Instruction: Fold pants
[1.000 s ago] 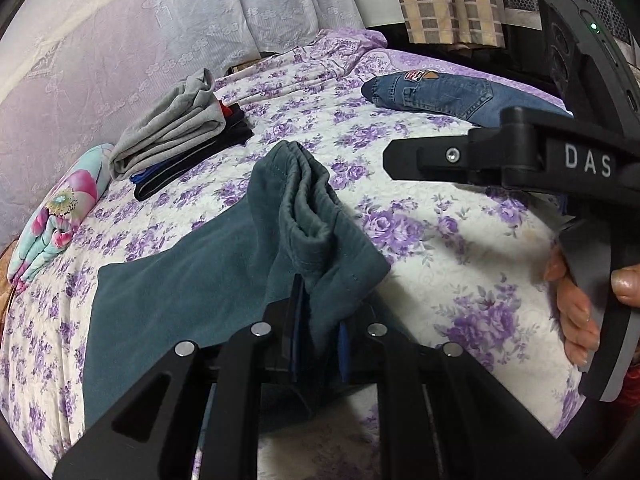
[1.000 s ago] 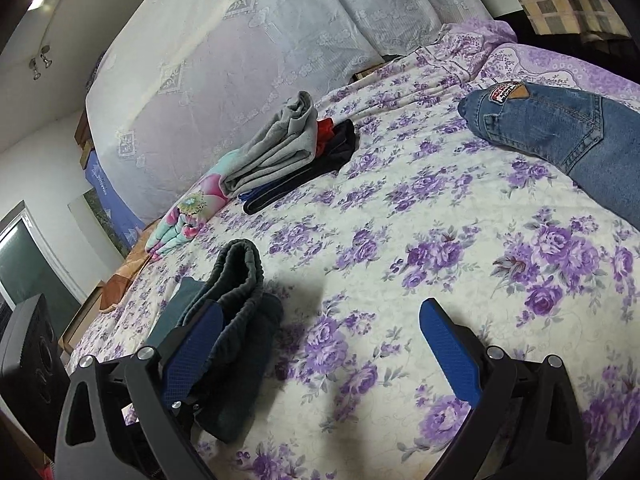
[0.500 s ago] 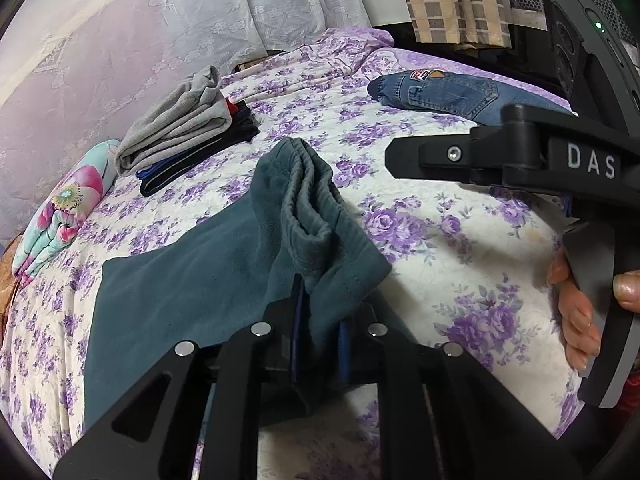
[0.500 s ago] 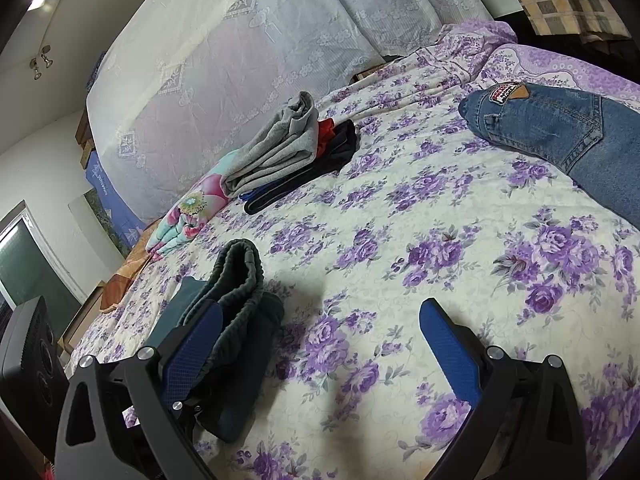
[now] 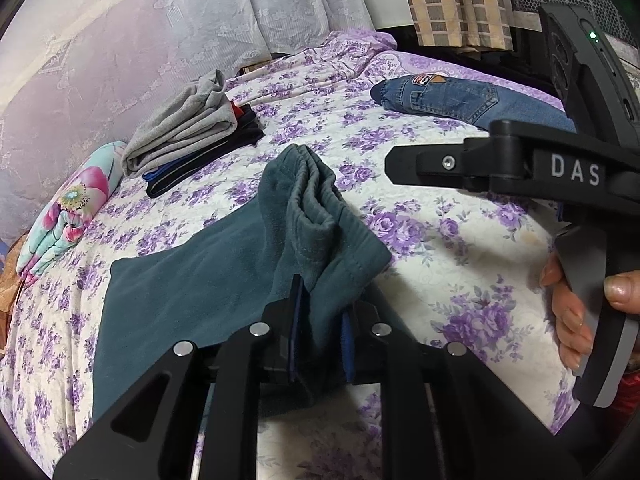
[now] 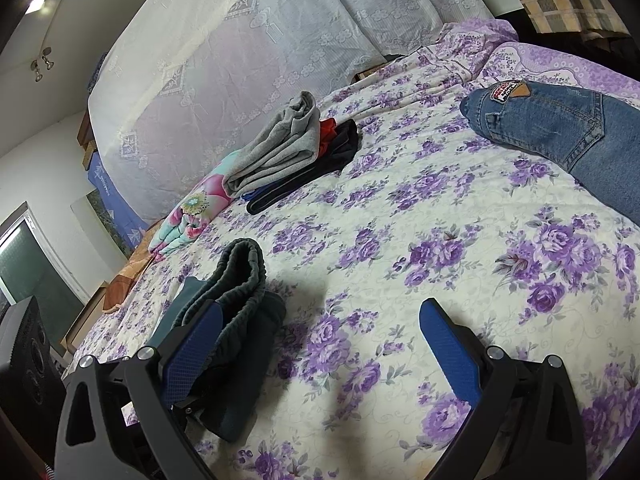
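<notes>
From my left wrist camera I count one pair of teal pants (image 5: pixel 224 280) spread on the bed (image 5: pixel 460 280), one pair of jeans (image 5: pixel 460 98) far off to the right, one stack of folded clothes (image 5: pixel 188 140) at the back left, and one floral pillow (image 5: pixel 72 208) beside it. My left tongs (image 5: pixel 320 344) have a bunched fold of the teal pants between the blue pads, and the jaws are easing apart though the cloth looks pinched. The pants run from near left up to the gathered waistband at the middle, pointing away from me. Only this view shows the flat leg panel and my right hand (image 5: pixel 572 312) on its handle.

From my right wrist camera I see the same one stack (image 6: pixel 288 148), one pillow (image 6: pixel 192 212) and one jeans (image 6: pixel 560 128). My right tongs (image 6: pixel 320 344) stand wide apart, empty, over bare bedspread. Only here do the pants (image 6: pixel 236 312) show as a thick bundle just beside the left pad (image 6: pixel 192 356).
</notes>
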Motion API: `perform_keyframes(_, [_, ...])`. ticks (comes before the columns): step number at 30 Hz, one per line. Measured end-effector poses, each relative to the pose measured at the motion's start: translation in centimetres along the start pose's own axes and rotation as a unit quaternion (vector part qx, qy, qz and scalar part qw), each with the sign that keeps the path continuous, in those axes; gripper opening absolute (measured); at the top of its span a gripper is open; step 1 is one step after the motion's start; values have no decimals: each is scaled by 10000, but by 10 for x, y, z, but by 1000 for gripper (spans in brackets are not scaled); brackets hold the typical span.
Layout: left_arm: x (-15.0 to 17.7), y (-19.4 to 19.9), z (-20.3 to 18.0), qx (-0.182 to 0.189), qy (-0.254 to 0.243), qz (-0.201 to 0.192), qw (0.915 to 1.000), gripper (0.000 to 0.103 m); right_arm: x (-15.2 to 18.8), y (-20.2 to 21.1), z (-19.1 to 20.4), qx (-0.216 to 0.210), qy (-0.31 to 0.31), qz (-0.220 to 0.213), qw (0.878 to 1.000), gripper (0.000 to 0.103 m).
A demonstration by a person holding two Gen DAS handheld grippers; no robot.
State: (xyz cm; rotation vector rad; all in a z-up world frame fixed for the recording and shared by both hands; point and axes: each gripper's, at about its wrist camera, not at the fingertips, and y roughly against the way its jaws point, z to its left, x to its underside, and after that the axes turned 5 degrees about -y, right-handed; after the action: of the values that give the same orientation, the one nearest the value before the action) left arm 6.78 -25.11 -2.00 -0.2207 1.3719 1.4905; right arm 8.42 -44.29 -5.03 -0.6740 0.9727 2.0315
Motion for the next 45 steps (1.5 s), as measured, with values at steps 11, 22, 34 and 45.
perform_keyframes(11, [1,23,9,-72,173,-206,9996,33,1,1,0,-6,0,-7,10000,99])
perform_keyframes(22, [-1,40,65,-198,1066,-385,9934,69,1,1,1,12,-4,-1,10000,99])
perform_keyframes(34, [75,34,211,74,2876,107,9577,78,3,-62,44,-557,109,1681,9841,99])
perform_keyframes(45, [89,-46,218,1703,3126,579,9327,31,17,-118,81,-1034,213,2103,9719,22])
